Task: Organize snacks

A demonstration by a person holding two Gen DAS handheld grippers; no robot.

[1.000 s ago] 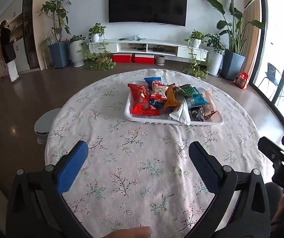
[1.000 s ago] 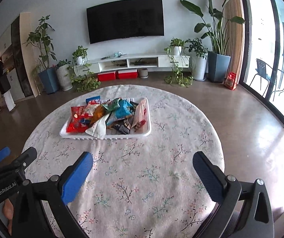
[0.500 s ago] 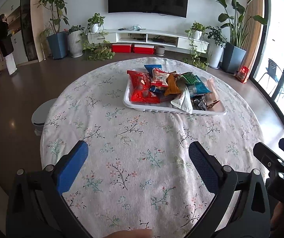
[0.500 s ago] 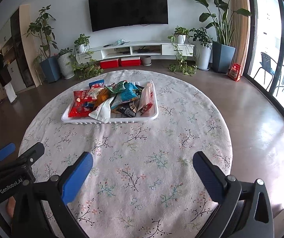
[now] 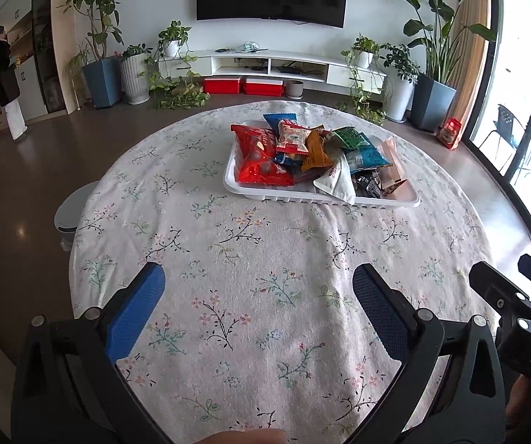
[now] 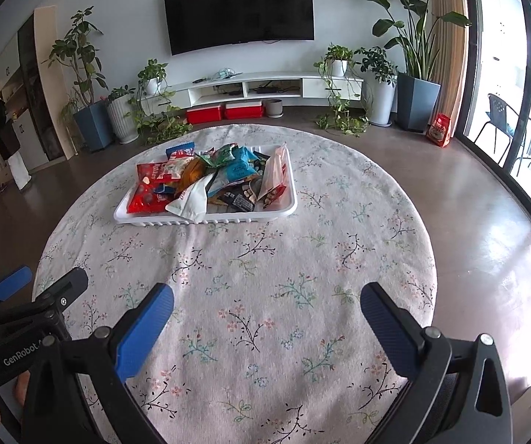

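Holding our left gripper (image 5: 258,296) and right gripper (image 6: 265,307) wide open, we see the snacks (image 6: 206,181) piled in a white tray (image 6: 206,219) near the table's (image 6: 302,259) far edge

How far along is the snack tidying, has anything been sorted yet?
Nothing looks sorted yet. All the snack packets lie heaped in the white tray on the flowered tablecloth, and none sits outside it. Nothing is in hand: the left claw and right claw are both open and empty, hovering over bare cloth short of the tray. Reaching in and sorting the whole pile is what is left.
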